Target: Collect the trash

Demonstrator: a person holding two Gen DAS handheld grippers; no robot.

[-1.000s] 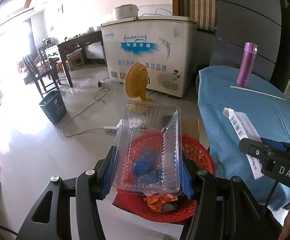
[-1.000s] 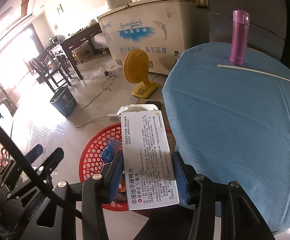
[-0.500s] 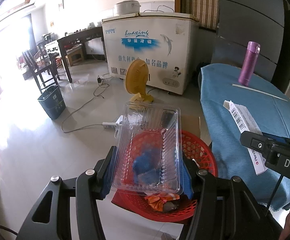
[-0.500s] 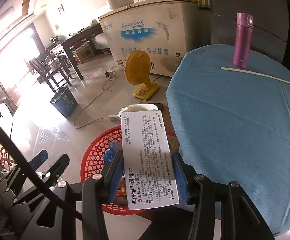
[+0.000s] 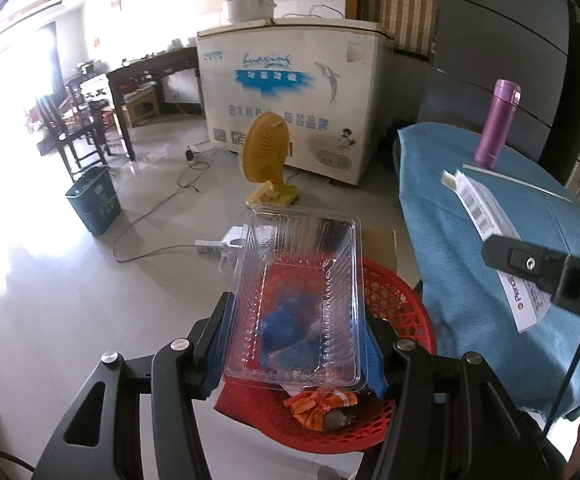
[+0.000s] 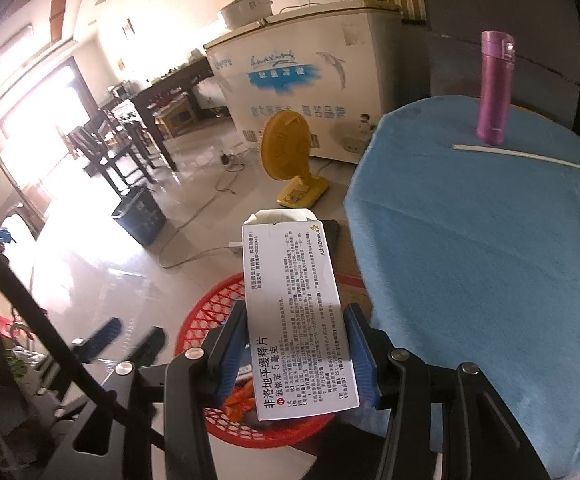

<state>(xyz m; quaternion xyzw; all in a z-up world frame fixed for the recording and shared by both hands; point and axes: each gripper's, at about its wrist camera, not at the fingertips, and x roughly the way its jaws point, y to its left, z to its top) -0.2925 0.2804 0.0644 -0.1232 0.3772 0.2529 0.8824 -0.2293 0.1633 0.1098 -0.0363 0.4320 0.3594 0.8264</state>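
1. The red basket (image 5: 400, 300) sits on the floor just beside the blue counter (image 5: 450, 240) — the clear tray (image 5: 296, 300) hides most of it.
2. The trash inside looks blurry through the plastic.
3. The left tongs (image 5: 296, 344) point down and squeeze the clear tray above the basket.
4. The right tongs (image 6: 296, 356) point down too, holding a white medicine box (image 6: 294, 312) — its bottom edge is cut off by the tongs.
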